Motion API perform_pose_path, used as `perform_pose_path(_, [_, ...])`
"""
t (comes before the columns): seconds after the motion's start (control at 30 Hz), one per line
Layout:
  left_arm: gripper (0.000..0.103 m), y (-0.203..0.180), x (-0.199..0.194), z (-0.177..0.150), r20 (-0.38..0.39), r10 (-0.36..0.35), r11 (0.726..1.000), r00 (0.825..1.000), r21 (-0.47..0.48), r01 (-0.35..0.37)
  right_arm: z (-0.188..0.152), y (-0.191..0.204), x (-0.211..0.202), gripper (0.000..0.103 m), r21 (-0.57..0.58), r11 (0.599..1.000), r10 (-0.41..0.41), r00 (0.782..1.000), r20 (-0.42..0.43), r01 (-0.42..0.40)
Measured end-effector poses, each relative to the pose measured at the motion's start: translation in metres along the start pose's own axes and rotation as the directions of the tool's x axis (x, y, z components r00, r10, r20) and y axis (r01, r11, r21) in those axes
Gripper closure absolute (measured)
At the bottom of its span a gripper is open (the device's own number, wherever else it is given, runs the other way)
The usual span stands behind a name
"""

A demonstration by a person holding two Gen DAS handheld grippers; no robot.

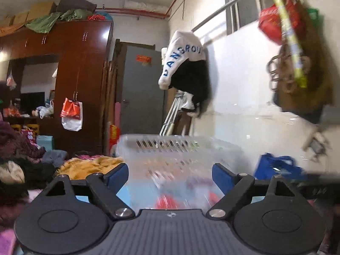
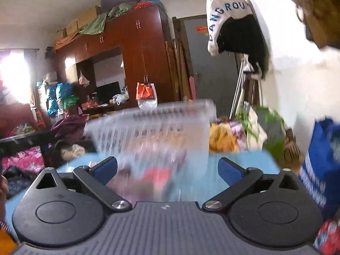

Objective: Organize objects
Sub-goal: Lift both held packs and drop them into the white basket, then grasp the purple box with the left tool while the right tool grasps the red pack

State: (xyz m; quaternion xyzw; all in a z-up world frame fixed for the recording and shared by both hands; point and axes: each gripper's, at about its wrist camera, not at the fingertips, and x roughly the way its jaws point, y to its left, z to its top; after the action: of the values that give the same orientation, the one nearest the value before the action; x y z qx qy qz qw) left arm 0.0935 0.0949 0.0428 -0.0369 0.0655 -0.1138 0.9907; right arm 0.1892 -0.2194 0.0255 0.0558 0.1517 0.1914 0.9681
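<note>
A clear plastic slotted basket [image 1: 176, 148] stands just ahead of my left gripper [image 1: 170, 175], blurred, with red and pale items showing through its wall. The left jaws stand wide apart with nothing pressed between the blue pads [image 1: 118, 175]. In the right wrist view the same basket [image 2: 153, 125] sits on a light blue surface [image 2: 244, 159], ahead and slightly left of my right gripper [image 2: 167, 170]. Its blue pads [image 2: 230, 170] are spread wide and grip nothing. The basket's contents are too blurred to name.
A blue bag [image 1: 276, 165] lies right of the basket by the white wall; the same blue bag [image 2: 320, 165] stands close on the right. Piled clothes [image 1: 19, 148] and a yellow blanket [image 1: 91, 163] fill the left. A wardrobe [image 1: 80, 74] and grey door [image 1: 142, 89] stand behind.
</note>
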Motion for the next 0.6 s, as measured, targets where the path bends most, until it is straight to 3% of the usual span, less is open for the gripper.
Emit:
perform_pose_path(0.07, [0.015,0.0,-0.021,-0.024,-0.009,-0.034,0.999,0.999,-0.02,0.034,-0.026,0.002,-0.014,0.0,0.045,0.999,0.008,1.0,-0.008,-0.008])
perform_pose_path(0.13, [0.015,0.0,-0.035,-0.043,-0.011,-0.051,0.998,0.999,-0.048,0.05,-0.046,0.006,-0.027,0.0,0.08,0.994,0.068,0.998,0.018,-0.069])
perform_pose_path(0.23, [0.015,-0.004,-0.046,-0.061,-0.01,-0.054,0.998,0.999,-0.041,0.053,-0.05,0.031,-0.033,0.0,-0.015,0.995,0.103,0.995,0.017,-0.103])
perform_pose_path(0.37, [0.018,-0.016,-0.054,-0.067,0.02,-0.045,0.998,0.999,0.049,0.044,-0.056,0.059,-0.037,0.0,-0.142,0.982,0.132,0.991,0.033,-0.126])
perform_pose_path(0.43, [0.03,-0.015,-0.053,-0.072,0.007,-0.062,0.996,0.998,0.057,0.061,-0.058,0.063,-0.032,0.008,-0.151,0.978,0.144,0.99,0.011,-0.141])
perform_pose_path(0.53, [0.032,-0.015,-0.05,-0.081,-0.023,-0.082,0.994,0.996,0.074,0.084,-0.061,0.062,-0.025,0.019,-0.155,0.976,0.153,0.988,-0.023,-0.155])
perform_pose_path(0.6, [0.032,-0.016,-0.047,-0.085,-0.033,-0.086,0.992,0.996,0.087,0.089,-0.062,0.065,-0.02,0.019,-0.166,0.973,0.154,0.987,-0.038,-0.158])
